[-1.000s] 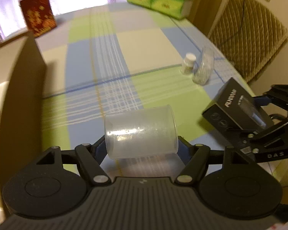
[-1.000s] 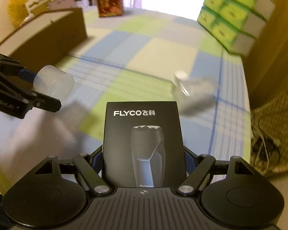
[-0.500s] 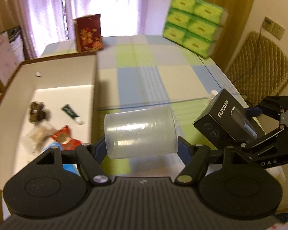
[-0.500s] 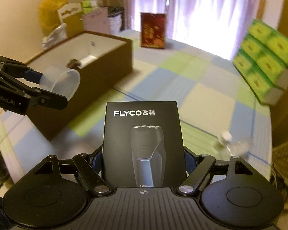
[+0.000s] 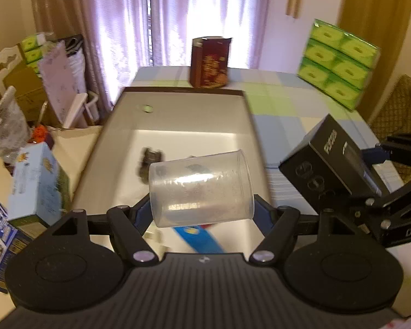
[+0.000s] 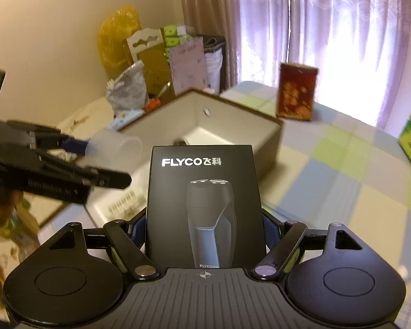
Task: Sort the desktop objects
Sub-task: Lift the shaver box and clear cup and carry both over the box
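Observation:
My left gripper (image 5: 201,211) is shut on a clear plastic cup (image 5: 200,189), held on its side above the open cardboard box (image 5: 249,115). Small dark items (image 5: 150,156) and a blue packet (image 5: 197,238) lie on the box floor. My right gripper (image 6: 204,224) is shut on a black FLYCO shaver box (image 6: 205,205), held upright just right of the cardboard box (image 6: 268,134). In the left wrist view the shaver box (image 5: 328,164) hangs at the right beside the box wall. The right wrist view shows the left gripper (image 6: 115,161) with the cup (image 6: 115,148) over the box.
A dark red carton (image 5: 209,63) stands on the checked tablecloth (image 5: 287,109) behind the box. Green tissue packs (image 5: 339,63) are stacked at the far right. Cartons and bags (image 5: 38,181) crowd the floor left of the table. A quilted chair (image 5: 397,104) stands on the right.
Both grippers swung left from the open tablecloth toward the cardboard box. The cup now hangs over the box interior, and the shaver box has come alongside its right wall.

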### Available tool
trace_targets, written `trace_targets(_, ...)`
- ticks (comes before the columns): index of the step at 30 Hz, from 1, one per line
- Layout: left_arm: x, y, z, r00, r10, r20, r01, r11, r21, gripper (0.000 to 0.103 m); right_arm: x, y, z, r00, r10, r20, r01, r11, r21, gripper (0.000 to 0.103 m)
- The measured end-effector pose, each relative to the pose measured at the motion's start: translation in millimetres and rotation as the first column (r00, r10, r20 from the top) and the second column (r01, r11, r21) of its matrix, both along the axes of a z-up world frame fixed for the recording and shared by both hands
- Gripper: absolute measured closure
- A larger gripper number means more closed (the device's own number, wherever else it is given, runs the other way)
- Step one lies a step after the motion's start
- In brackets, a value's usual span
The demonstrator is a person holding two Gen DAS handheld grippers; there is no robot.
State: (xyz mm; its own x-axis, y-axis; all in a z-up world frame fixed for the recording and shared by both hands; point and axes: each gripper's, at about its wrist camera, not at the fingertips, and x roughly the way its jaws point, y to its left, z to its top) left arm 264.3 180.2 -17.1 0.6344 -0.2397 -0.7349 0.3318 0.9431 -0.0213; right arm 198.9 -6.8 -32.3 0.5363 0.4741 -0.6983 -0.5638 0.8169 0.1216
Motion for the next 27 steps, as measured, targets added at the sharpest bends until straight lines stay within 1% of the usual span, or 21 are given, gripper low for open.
trace_targets(3,17.0,17.1,0.3,1.000,0.007,0.013,-0.007,1.000,0.027,0.033,23.0,28.0,0.3,1.000,-0.028,-0.003,0.028,0.999,0.017,0.027)
trace_targets(7,48.7,33.5,-3.3,1.000,0.011,0.013,-0.011,0.998,0.057,0.033,53.1,53.0,-2.0,0.997,-0.077,-0.026,0.078,0.996,0.038,0.027)
trace_targets(10,75.9,40.5,-7.7,1.000,0.015,0.002,-0.015,0.998,0.064,0.033,75.6,70.1,-6.0,0.993,-0.115,-0.028,0.115,0.993,0.020,0.027)
trace_targets(13,100.7,39.2,-13.3,1.000,-0.017,0.004,0.016,0.997,0.077,0.033,100.1,78.6,-13.4,0.986,-0.165,-0.035,0.165,0.986,-0.006,0.027)
trace_targets(16,125.5,34.5,-21.9,0.997,-0.072,-0.001,0.072,0.994,0.083,0.033,124.0,84.9,-21.9,0.974,-0.220,-0.057,0.219,0.975,-0.023,0.027)
trace_targets(17,135.1,32.4,-26.3,0.996,-0.086,0.000,0.086,0.991,0.102,0.033,131.2,87.0,-24.6,0.970,-0.238,-0.056,0.236,0.971,-0.036,0.027)
trace_targets(20,157.9,27.8,-39.3,0.987,-0.158,0.011,0.155,0.978,0.143,0.033,150.6,91.6,-34.4,0.965,-0.253,-0.064,0.249,0.966,-0.062,0.027)
trace_targets(22,170.5,23.9,-47.5,0.976,-0.218,0.006,0.214,0.962,0.168,0.033,161.9,95.7,-41.2,0.968,-0.244,-0.055,0.239,0.967,-0.094,0.027)
trace_targets(27,195.6,14.8,-65.9,0.947,-0.322,-0.018,0.318,0.922,0.220,0.033,179.2,100.6,-53.4,0.976,-0.217,-0.033,0.211,0.969,-0.130,0.027)
